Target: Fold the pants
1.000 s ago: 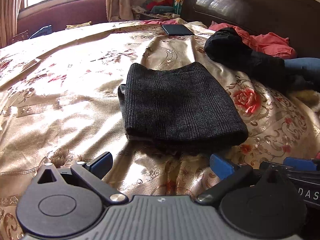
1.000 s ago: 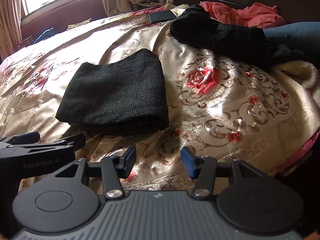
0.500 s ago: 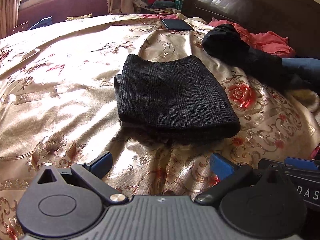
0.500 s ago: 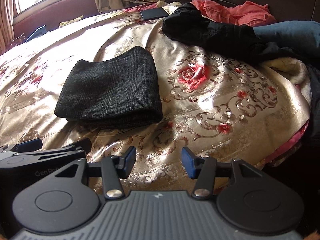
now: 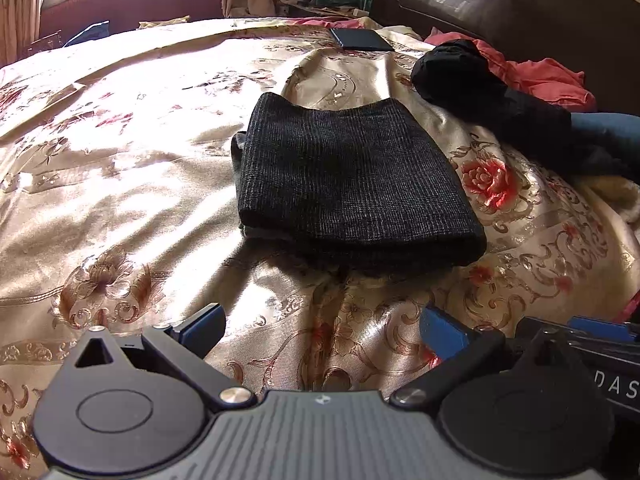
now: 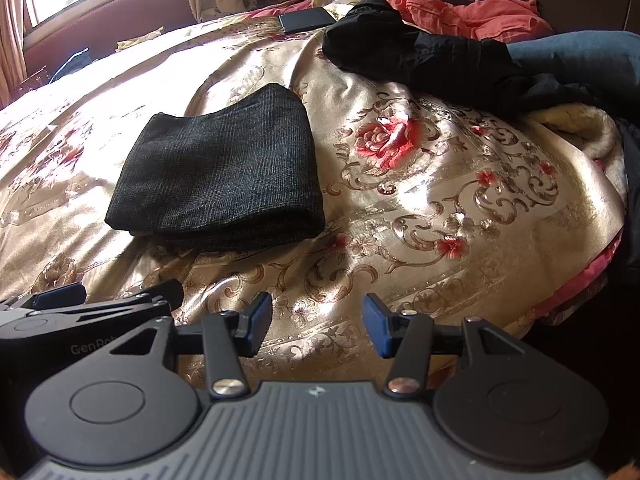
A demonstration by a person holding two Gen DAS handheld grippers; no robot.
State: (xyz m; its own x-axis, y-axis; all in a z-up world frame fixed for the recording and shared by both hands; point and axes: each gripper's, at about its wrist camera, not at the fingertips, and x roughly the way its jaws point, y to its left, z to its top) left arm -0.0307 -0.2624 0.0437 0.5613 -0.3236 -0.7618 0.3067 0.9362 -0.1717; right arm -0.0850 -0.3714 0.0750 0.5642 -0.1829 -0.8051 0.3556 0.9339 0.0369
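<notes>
1. Pants (image 5: 352, 184) are lying folded into a thick dark bundle on the gold floral bedspread (image 5: 120, 184), at twelve o'clock from both grippers.
2. Left gripper (image 5: 322, 334) is hovering wide open, holding nothing; right gripper (image 6: 316, 324) is gaping about halfway, also empty.
3. Slippery satin is risking the bundle sliding or unfolding if nudged; black clothing (image 6: 420, 60) at two o'clock could snag.
</notes>
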